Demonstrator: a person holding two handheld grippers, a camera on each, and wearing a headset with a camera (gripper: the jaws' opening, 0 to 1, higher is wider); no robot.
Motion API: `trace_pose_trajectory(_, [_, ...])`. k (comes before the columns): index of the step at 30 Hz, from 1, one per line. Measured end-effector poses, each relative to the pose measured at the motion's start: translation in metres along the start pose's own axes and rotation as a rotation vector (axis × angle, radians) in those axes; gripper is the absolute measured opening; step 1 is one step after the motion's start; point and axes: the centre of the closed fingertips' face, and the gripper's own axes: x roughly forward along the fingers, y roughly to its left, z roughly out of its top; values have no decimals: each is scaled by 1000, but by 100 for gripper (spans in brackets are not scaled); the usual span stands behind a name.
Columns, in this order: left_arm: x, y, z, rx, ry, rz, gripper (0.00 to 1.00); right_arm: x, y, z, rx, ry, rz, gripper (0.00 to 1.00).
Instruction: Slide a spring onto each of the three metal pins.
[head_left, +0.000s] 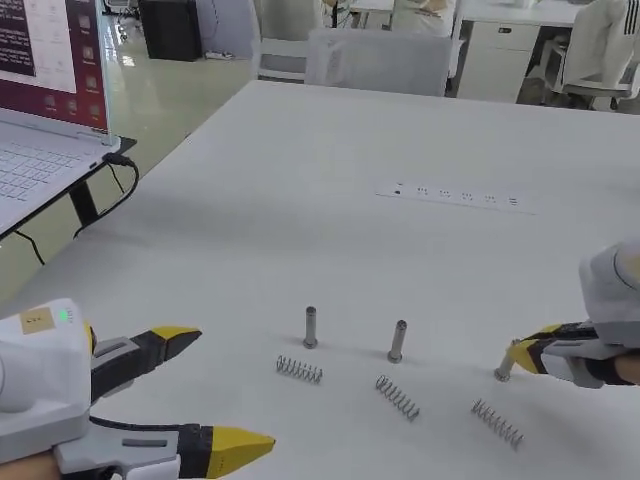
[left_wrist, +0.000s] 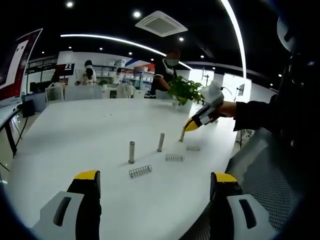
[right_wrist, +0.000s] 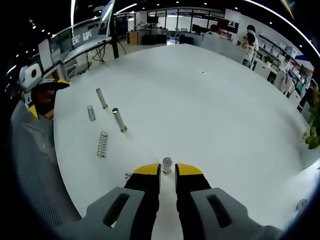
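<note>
Left claw (head_left: 230, 387) is hovering wide open and empty over the near left corner of the table (head_left: 400, 150). Out from it, three pins are standing upright in a row along the near edge: the left pin (head_left: 310, 327), the middle pin (head_left: 398, 340) and the right pin (head_left: 503, 373). A spring is lying loose just in front of each one, toward the near edge: the left spring (head_left: 299, 369), the middle spring (head_left: 397, 396) and the right spring (head_left: 497, 422). None is sitting on a pin yet.

Right claw (right_wrist: 167, 170) is reaching in from the right edge, and its jaws seem to be pinching the right pin near its top.

By my reading, the person is steadying that pin before threading. Doing it well probably means gripping lower so the top is staying free. It also means pinching a spring lightly near one end, so it is not squashing or rolling, and lining it up with the pin.
</note>
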Motion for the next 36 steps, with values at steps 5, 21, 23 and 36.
trace_pose_trajectory(5, [0, 0, 0, -1, 0, 2, 88, -5, 2, -10, 11, 10, 0, 10])
trace_pose_trajectory(21, [0, 0, 0, -2, 1, 4, 87, -2, 39, -25, -44, 73, 101, 10])
trace_pose_trajectory(23, [0, 0, 1, -2, 0, 4, 87, 1, 46, -24, -65, 80, 112, 10])
trace_pose_trajectory(36, [0, 1, 1, -10, -7, 6, 87, 21, 56, -30, -126, 156, 151, 10])
